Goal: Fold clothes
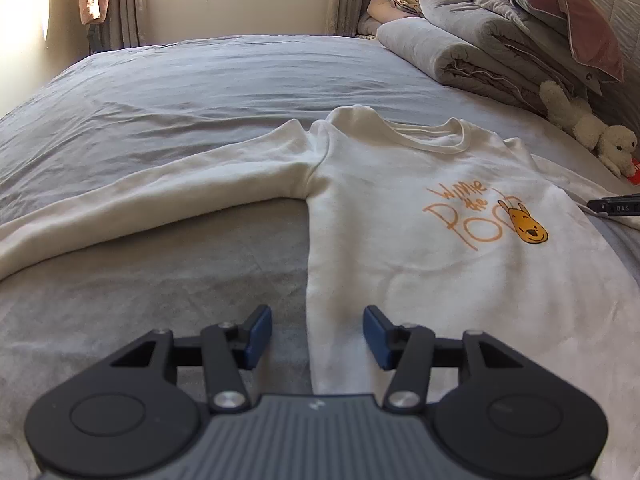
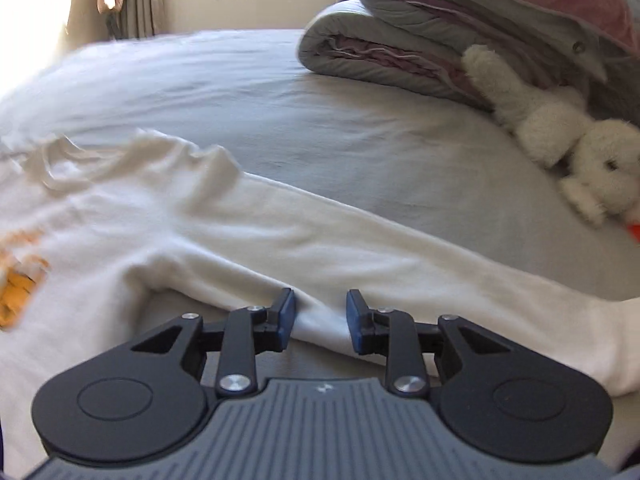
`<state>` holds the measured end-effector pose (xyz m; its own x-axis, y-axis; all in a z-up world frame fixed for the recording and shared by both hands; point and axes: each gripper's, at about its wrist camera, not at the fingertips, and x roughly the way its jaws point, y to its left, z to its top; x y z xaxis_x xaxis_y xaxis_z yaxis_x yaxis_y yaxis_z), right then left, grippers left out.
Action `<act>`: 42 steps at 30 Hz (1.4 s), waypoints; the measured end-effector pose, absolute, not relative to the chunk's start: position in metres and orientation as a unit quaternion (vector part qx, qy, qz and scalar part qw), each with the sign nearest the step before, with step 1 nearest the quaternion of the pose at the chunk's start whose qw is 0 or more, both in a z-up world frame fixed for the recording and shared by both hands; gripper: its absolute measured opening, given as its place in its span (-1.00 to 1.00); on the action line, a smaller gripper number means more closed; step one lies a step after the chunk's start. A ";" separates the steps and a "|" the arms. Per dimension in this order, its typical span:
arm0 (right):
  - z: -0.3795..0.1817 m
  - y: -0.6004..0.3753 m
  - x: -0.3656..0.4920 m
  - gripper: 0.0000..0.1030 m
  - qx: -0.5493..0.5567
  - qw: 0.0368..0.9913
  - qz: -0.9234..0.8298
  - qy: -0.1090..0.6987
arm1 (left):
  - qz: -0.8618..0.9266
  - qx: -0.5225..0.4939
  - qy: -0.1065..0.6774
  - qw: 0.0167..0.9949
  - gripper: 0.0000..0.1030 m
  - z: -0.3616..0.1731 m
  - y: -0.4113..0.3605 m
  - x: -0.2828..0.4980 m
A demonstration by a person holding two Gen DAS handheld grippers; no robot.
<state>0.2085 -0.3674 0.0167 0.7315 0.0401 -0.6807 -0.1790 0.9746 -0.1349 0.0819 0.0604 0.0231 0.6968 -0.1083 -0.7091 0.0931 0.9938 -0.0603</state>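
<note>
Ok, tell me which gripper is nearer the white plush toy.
Right. The right gripper sits open over the sweatshirt's sleeve, on the plush toy's side. The left gripper, open at the body's opposite edge, is farther.

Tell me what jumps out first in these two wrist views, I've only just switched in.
A white sweatshirt lies spread flat on the grey bed, sleeves out, its orange Pooh print on the chest. Both grippers are open: the left gripper at the body's side edge, the right gripper at one sleeve. Beyond, a white plush toy leans against folded bedding.
</note>
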 end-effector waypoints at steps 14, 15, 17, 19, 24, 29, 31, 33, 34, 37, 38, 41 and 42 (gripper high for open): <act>0.063 -0.434 0.176 0.15 -0.033 0.944 -0.028 0.328 | -0.054 -0.009 0.389 0.920 0.03 0.024 0.060 0.080; 0.072 -0.423 0.172 0.15 -0.014 0.945 -0.002 0.328 | -0.054 -0.009 0.389 0.920 0.03 0.024 0.060 0.079; 0.081 -0.391 0.165 0.15 0.008 0.937 0.057 0.345 | -0.055 -0.011 0.391 0.919 0.03 0.025 0.059 0.078; 0.075 -0.357 0.153 0.12 0.013 0.923 0.100 0.370 | -0.056 -0.012 0.393 0.918 0.03 0.025 0.059 0.075; 0.030 -0.310 0.124 -0.54 -0.014 0.890 0.141 0.434 | -0.064 -0.004 0.399 0.915 0.06 0.027 0.058 0.065; 0.039 -0.310 0.092 -0.73 -0.025 0.899 0.104 0.425 | -0.069 0.005 0.411 0.909 0.08 0.028 0.058 0.049; 0.041 -0.305 0.071 -0.73 -0.041 0.902 0.101 0.418 | -0.072 0.004 0.416 0.906 0.08 0.029 0.060 0.042; 0.034 -0.296 0.051 -0.72 -0.068 0.893 0.111 0.430 | -0.075 -0.004 0.424 0.903 0.09 0.029 0.063 0.037; 0.031 -0.291 0.045 -0.72 -0.083 0.890 0.109 0.434 | -0.079 -0.013 0.429 0.900 0.11 0.030 0.065 0.037; 0.029 -0.283 0.030 -0.73 -0.111 0.889 0.089 0.435 | -0.063 -0.057 0.430 0.899 0.14 0.035 0.088 0.039; 0.031 -0.285 0.029 -0.73 -0.103 0.891 0.081 0.435 | -0.055 -0.073 0.428 0.899 0.14 0.038 0.097 0.040; 0.038 -0.284 0.027 -0.72 -0.085 0.901 0.072 0.418 | -0.032 -0.121 0.423 0.897 0.14 0.045 0.125 0.044; 0.042 -0.280 0.028 -0.71 -0.085 0.907 0.077 0.406 | -0.025 -0.137 0.421 0.896 0.14 0.047 0.134 0.046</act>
<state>0.0275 -0.2804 0.0424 0.6588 0.0717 -0.7489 -0.2089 0.9737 -0.0906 0.0456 0.1337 0.0469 0.6440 -0.1597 -0.7482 -0.0705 0.9614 -0.2659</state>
